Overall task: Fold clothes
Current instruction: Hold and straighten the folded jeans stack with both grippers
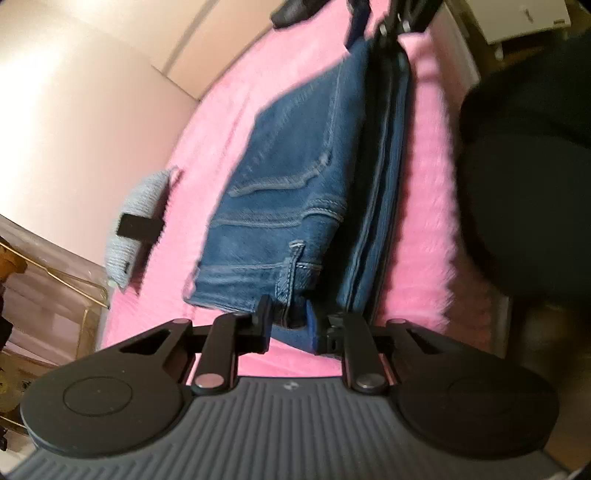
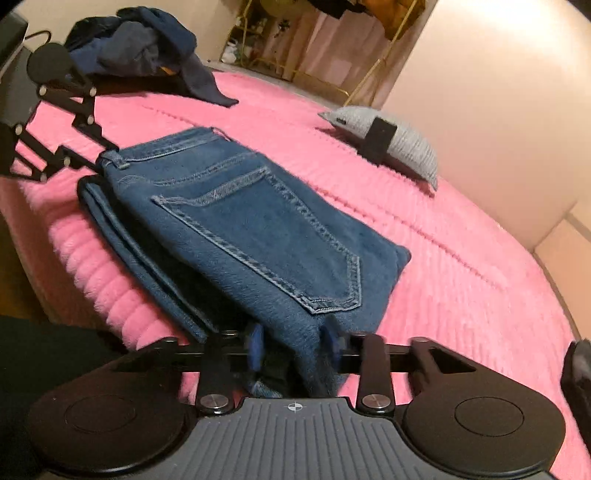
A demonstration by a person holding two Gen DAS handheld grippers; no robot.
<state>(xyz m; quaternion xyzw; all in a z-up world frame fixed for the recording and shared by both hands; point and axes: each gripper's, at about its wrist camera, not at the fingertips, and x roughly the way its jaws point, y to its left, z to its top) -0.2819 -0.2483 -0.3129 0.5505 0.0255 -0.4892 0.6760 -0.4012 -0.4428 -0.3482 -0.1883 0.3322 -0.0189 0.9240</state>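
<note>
Folded blue jeans lie on a pink fluffy bed cover, back pocket up. My left gripper is shut on the waistband end, by a belt loop. In the right wrist view the jeans stretch away from my right gripper, which is shut on the near folded edge, denim bunched between its blue pads. The left gripper shows at the far end, pinching the waistband corner. The right gripper appears at the top of the left wrist view, at the far end of the jeans.
A light grey knitted cushion with a black band lies on the pink cover beyond the jeans. A pile of dark blue clothes sits at the far corner. A person's dark clothing stands beside the bed edge. A gold rack stands by the wall.
</note>
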